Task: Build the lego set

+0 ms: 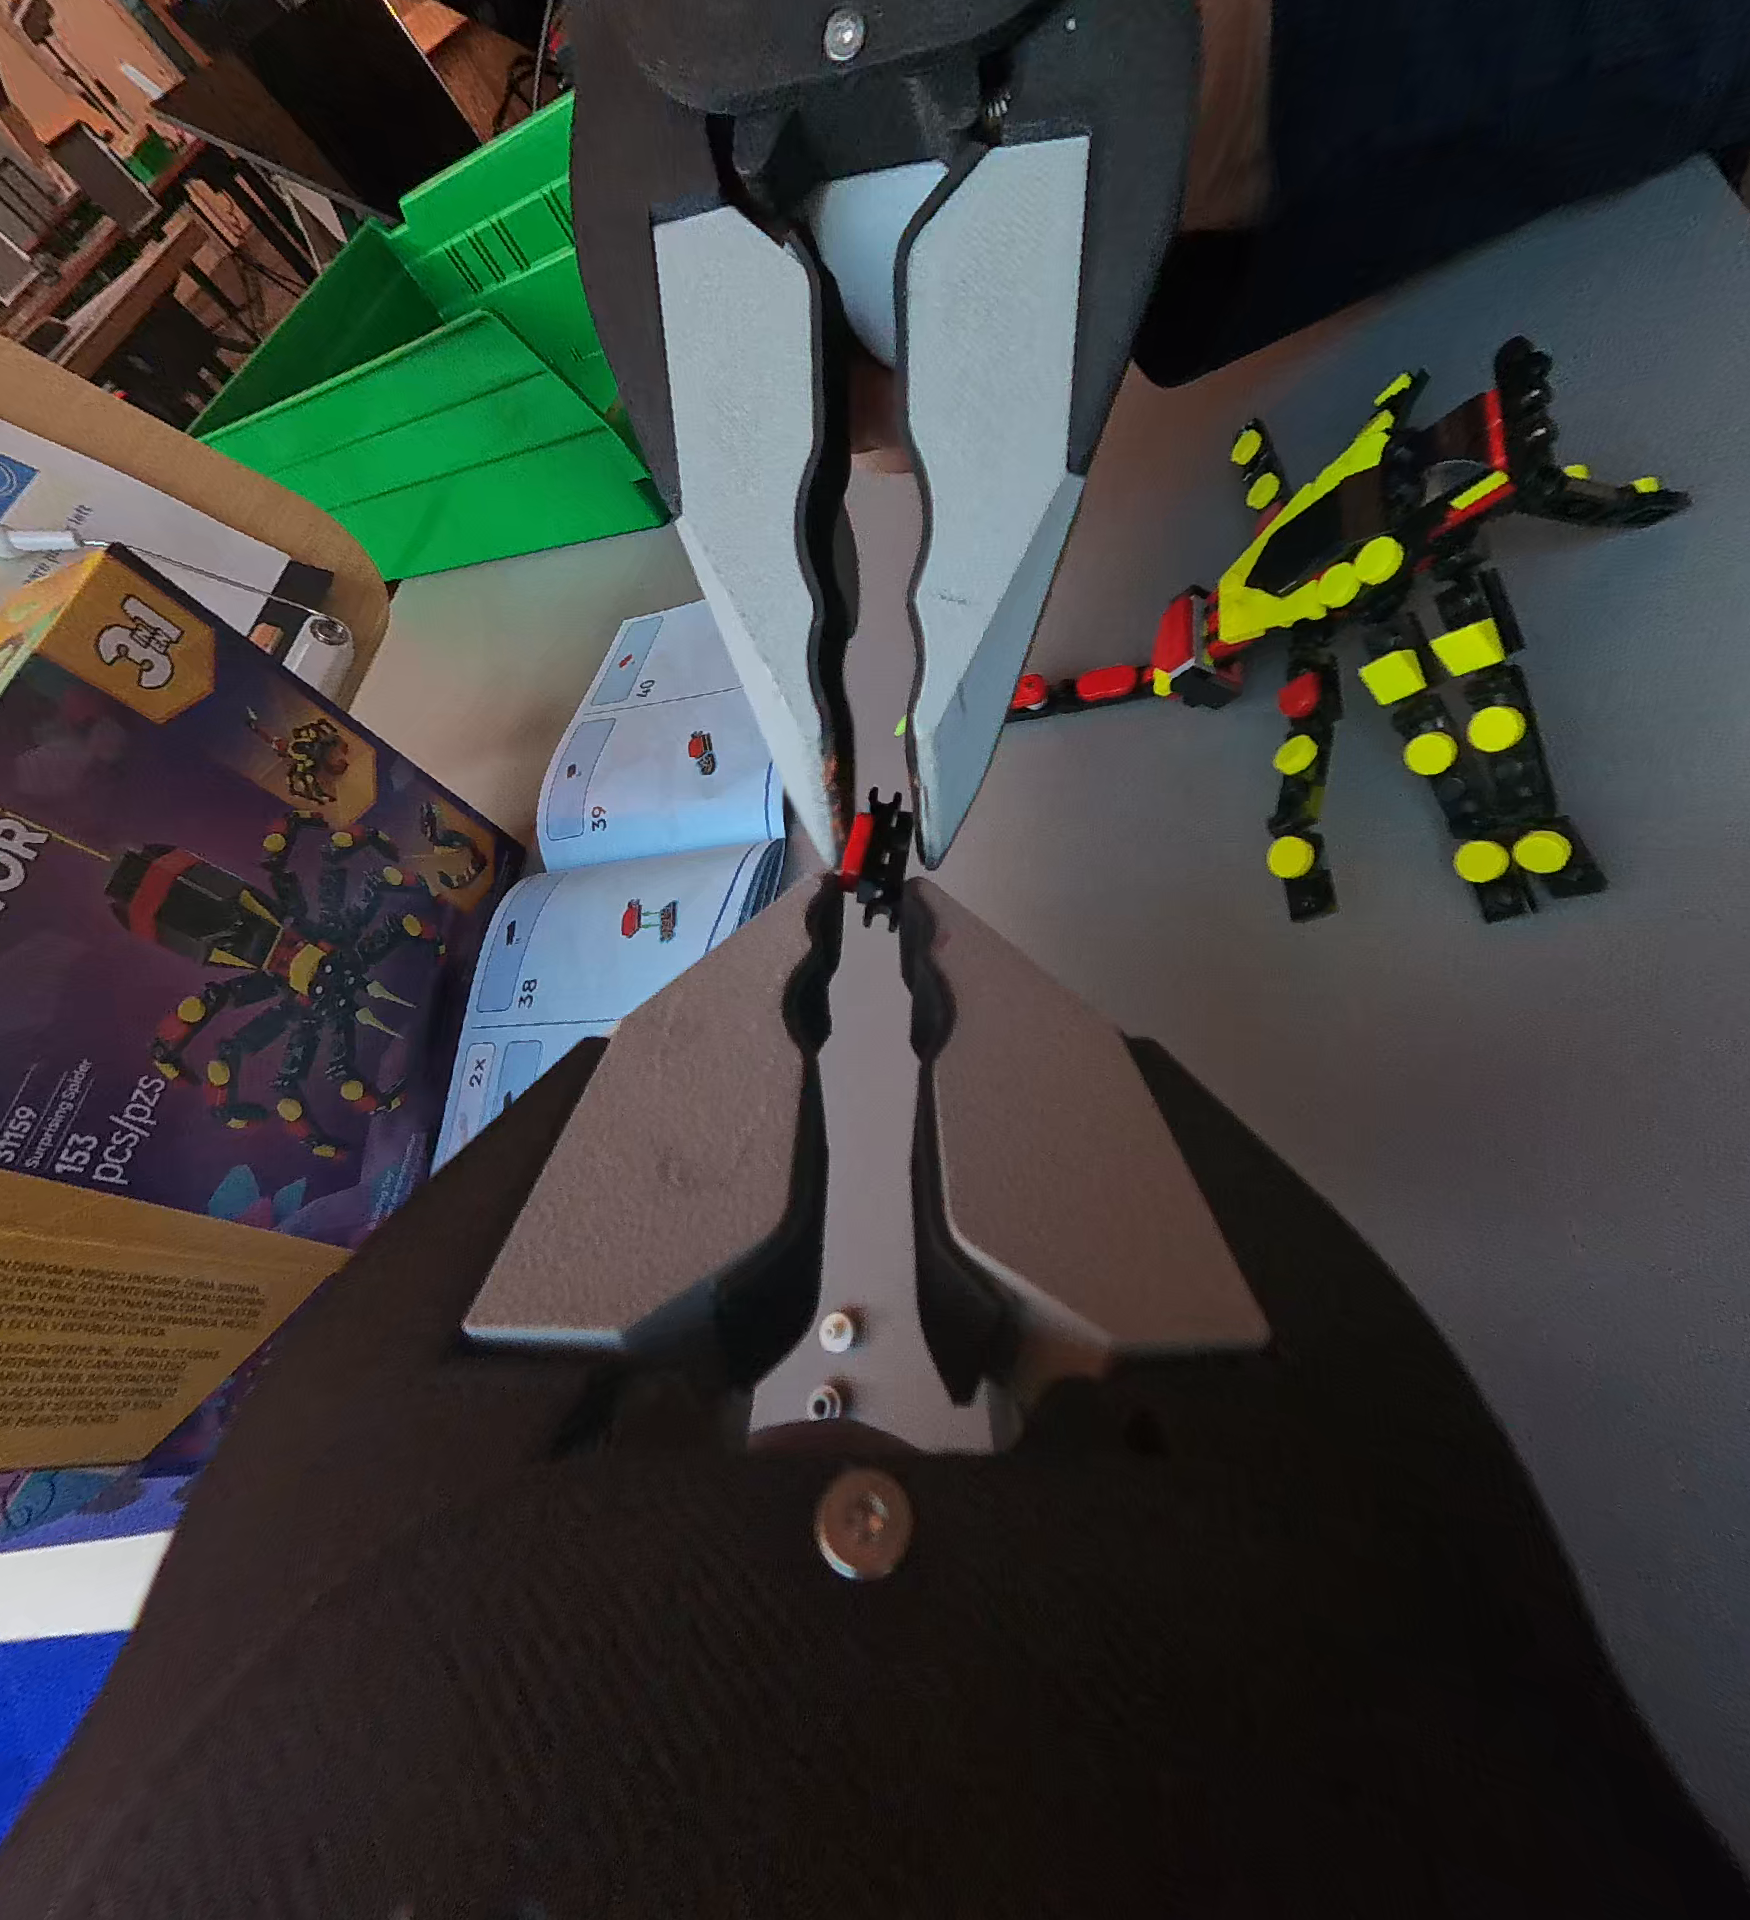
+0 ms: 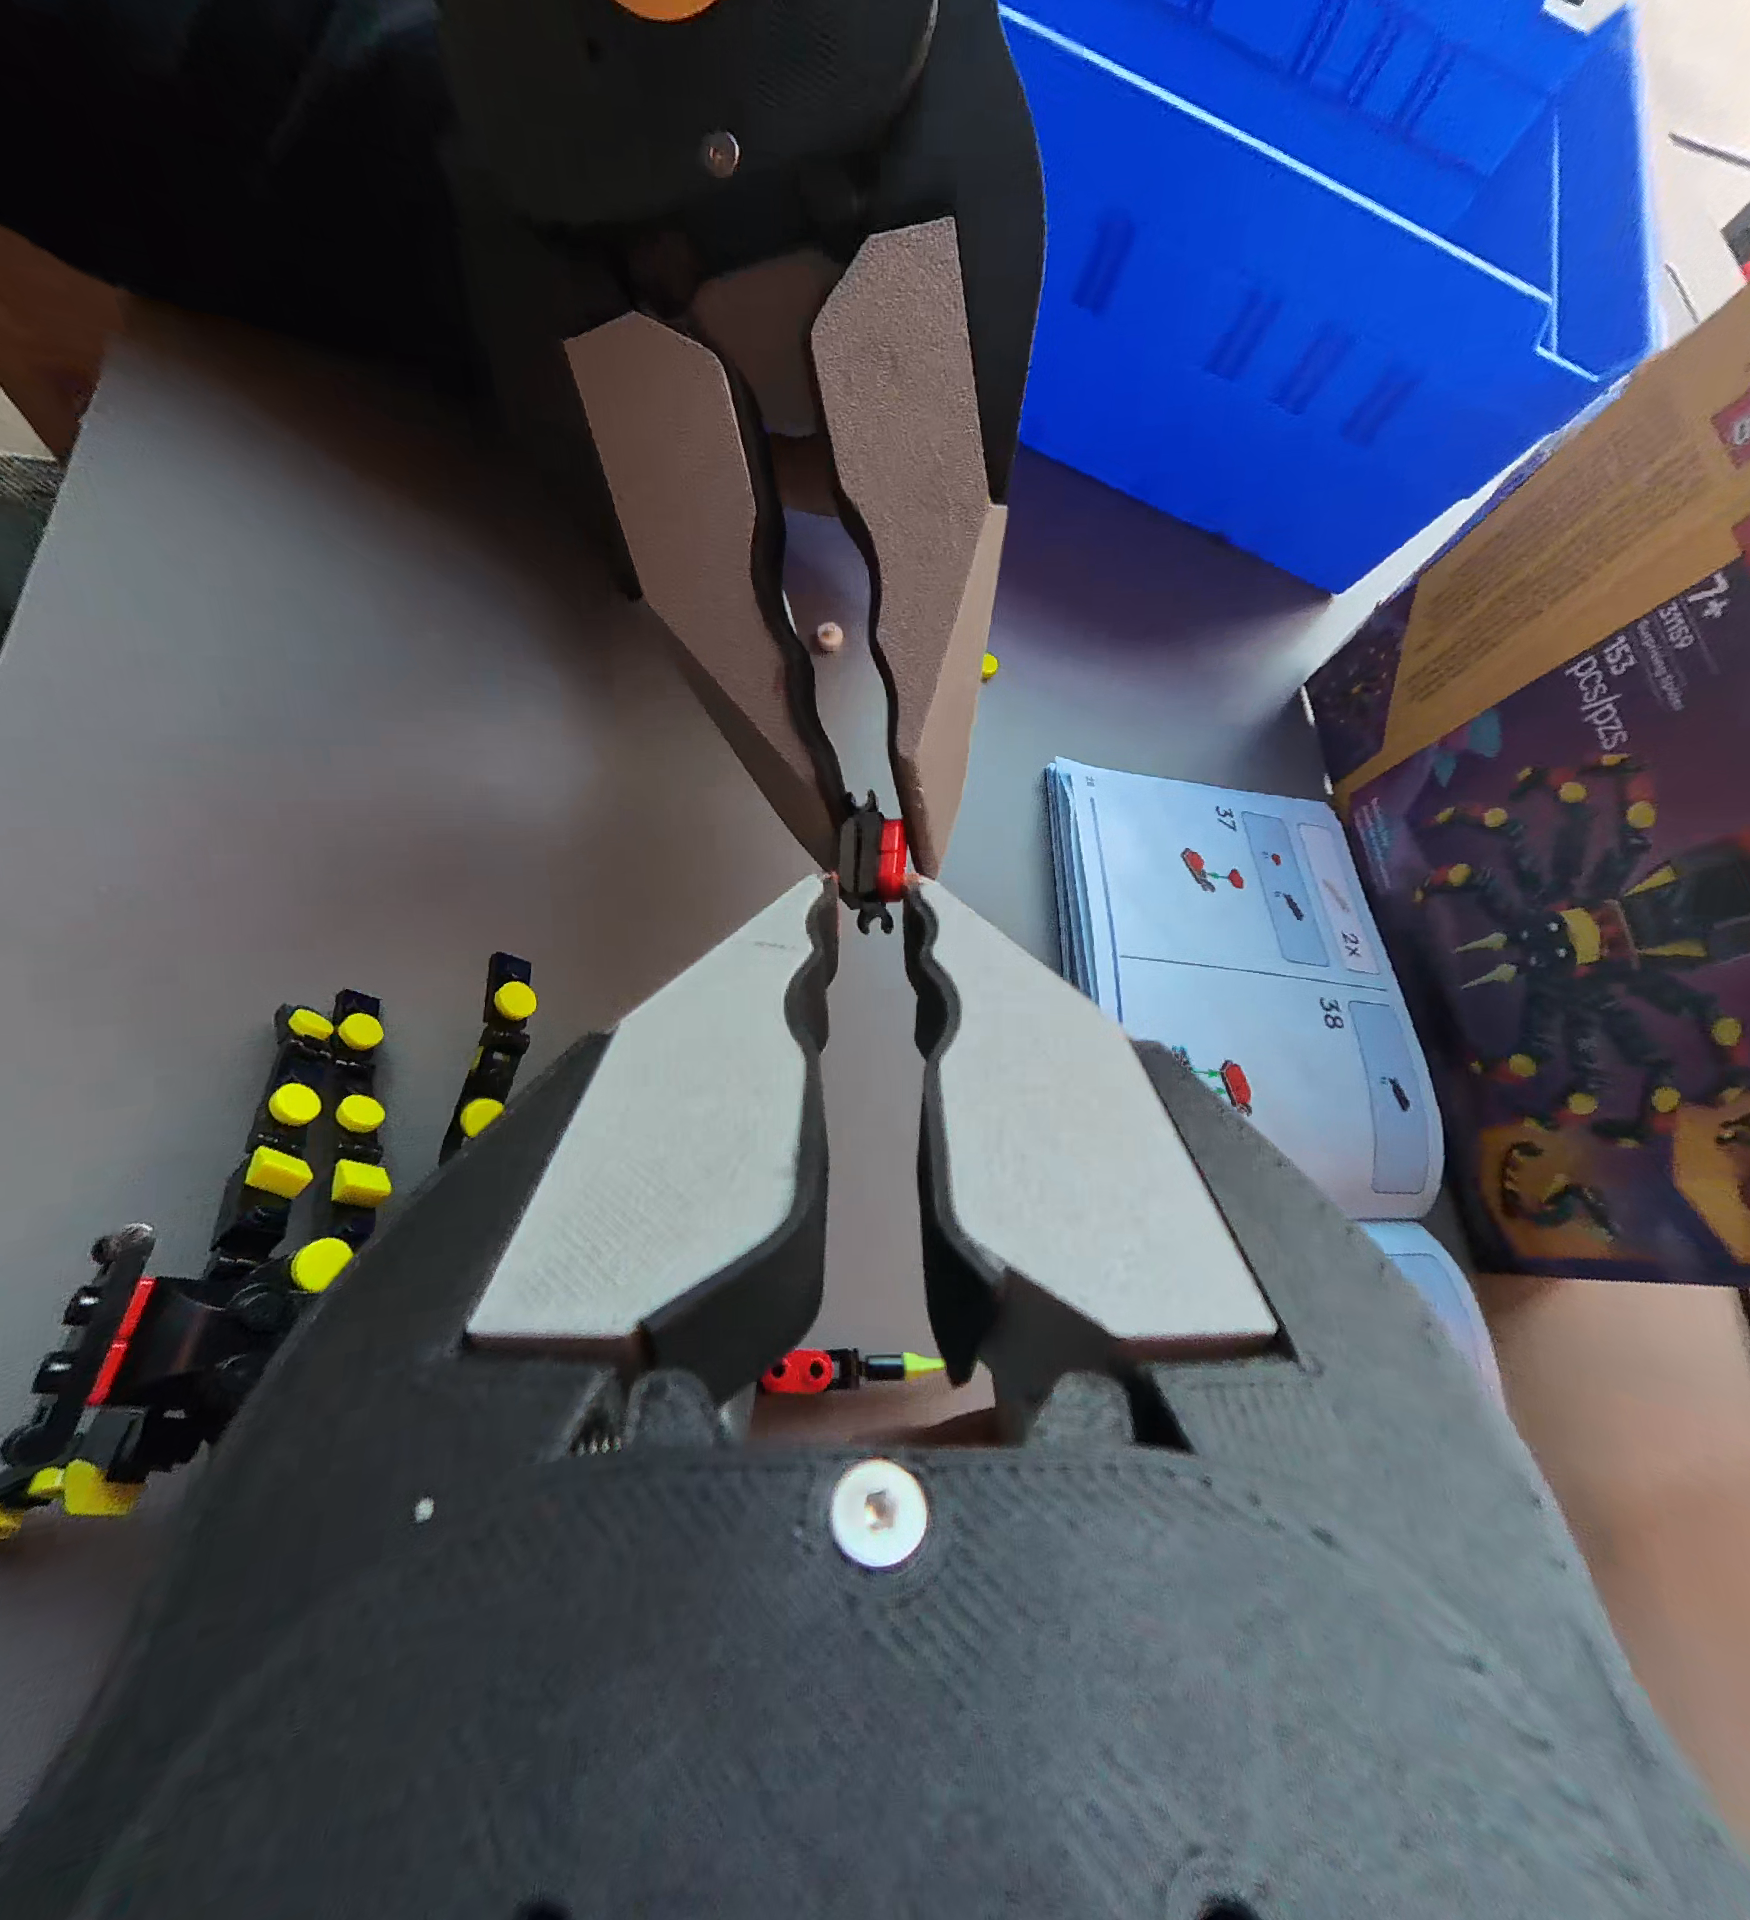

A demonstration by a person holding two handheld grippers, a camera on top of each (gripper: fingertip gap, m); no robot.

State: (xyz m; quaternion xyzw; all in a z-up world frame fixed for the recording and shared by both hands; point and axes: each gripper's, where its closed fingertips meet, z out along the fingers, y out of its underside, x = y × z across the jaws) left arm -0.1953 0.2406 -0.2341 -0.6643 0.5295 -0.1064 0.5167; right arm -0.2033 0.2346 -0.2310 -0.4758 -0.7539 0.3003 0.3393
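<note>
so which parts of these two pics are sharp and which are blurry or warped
Left wrist view: the small red and black piece between the jaws is sharp, the green bins bend with wide-angle distortion, and the left gripper base is dark. Right wrist view: the instruction booklet is sharp, the blue bin soft and curved.

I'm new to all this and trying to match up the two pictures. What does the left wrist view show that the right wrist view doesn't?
Only the left wrist view shows the green bins and the model's yellow-and-black body. Only the right wrist view shows the blue bin and a loose red-and-black piece with a yellow-green tip. Both show the left gripper and right gripper meeting tip to tip at a small red-and-black piece, plus the instruction booklet, the set's box and the grey table.
</note>
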